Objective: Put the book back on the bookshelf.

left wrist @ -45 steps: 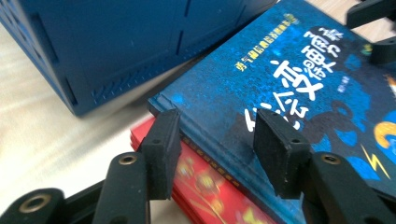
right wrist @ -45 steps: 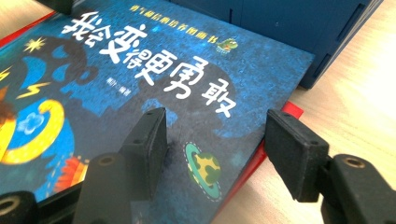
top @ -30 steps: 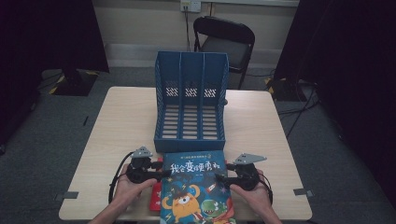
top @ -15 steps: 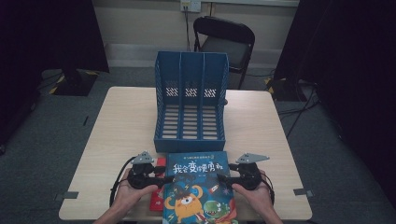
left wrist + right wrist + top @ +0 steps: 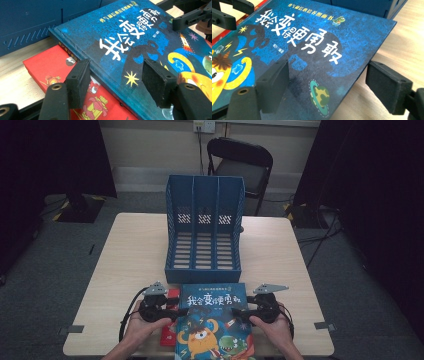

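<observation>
the blue picture book point(image 5: 212, 320) is lying flat at the near edge of the counter point(image 5: 125, 265), just in front of the blue file rack point(image 5: 204, 227) and overlapping a red book point(image 5: 50, 67) at its left. the left gripper point(image 5: 115, 82) is straddling the blue book's left edge, fingers point(image 5: 78, 80) spread apart. the right gripper point(image 5: 329, 85) is straddling the book's right edge, its fingers point(image 5: 387, 82) likewise apart, one over the cover and one over bare counter.
</observation>
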A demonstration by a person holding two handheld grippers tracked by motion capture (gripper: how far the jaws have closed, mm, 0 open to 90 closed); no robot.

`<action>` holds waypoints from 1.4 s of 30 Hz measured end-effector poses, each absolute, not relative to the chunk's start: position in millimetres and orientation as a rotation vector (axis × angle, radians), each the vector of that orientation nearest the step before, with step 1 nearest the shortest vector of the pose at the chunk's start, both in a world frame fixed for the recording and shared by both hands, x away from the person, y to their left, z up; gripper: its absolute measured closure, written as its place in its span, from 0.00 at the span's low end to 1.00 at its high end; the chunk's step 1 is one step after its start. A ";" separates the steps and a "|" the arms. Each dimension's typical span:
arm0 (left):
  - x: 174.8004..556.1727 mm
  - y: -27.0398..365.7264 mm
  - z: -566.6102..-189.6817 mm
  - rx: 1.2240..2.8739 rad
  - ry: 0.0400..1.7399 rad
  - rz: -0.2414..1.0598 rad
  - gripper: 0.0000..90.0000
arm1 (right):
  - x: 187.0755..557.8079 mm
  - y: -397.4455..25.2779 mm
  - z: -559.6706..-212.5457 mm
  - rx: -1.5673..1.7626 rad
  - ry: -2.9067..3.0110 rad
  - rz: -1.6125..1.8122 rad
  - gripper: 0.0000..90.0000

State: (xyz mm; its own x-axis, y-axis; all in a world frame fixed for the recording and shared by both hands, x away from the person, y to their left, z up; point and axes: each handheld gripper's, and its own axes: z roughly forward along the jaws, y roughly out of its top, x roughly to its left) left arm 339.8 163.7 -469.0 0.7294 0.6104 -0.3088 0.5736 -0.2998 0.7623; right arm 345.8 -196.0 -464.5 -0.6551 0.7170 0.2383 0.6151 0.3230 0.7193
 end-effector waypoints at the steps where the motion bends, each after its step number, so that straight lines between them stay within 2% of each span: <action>1: 339.5 163.3 -469.0 1.979 0.903 0.048 0.44 | 345.4 -195.6 -463.9 1.233 2.451 1.239 0.22; 10: 339.5 163.0 -469.6 1.973 0.897 0.043 0.39 | 343.0 -199.0 -454.3 1.208 2.413 1.287 0.29; 19: 342.2 164.6 -469.9 1.967 0.895 0.025 0.38 | 352.3 -191.2 -441.6 1.155 2.421 1.373 0.29; 25: 344.1 167.8 -469.8 1.960 0.903 0.002 0.38 | 368.7 -187.1 -448.7 1.205 2.504 1.375 0.28; 30: 345.0 168.4 -469.9 1.947 0.917 -0.013 0.38 | 366.5 -190.4 -450.7 1.170 2.511 1.360 0.28; 37: 345.2 167.4 -469.3 1.937 0.945 0.006 0.31 | 356.6 -199.4 -454.5 1.102 2.511 1.253 0.32; 42: 346.1 169.3 -468.9 1.956 0.937 0.024 0.36 | 358.7 -204.2 -459.1 1.164 2.497 1.346 0.38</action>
State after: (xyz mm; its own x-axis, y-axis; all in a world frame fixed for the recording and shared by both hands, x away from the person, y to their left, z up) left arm 346.1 169.3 -468.9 0.7082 0.6181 -0.3412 0.5995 -0.2713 0.7530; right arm 358.7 -204.2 -459.1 -0.7093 0.6506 0.2713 0.5844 0.3276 0.7424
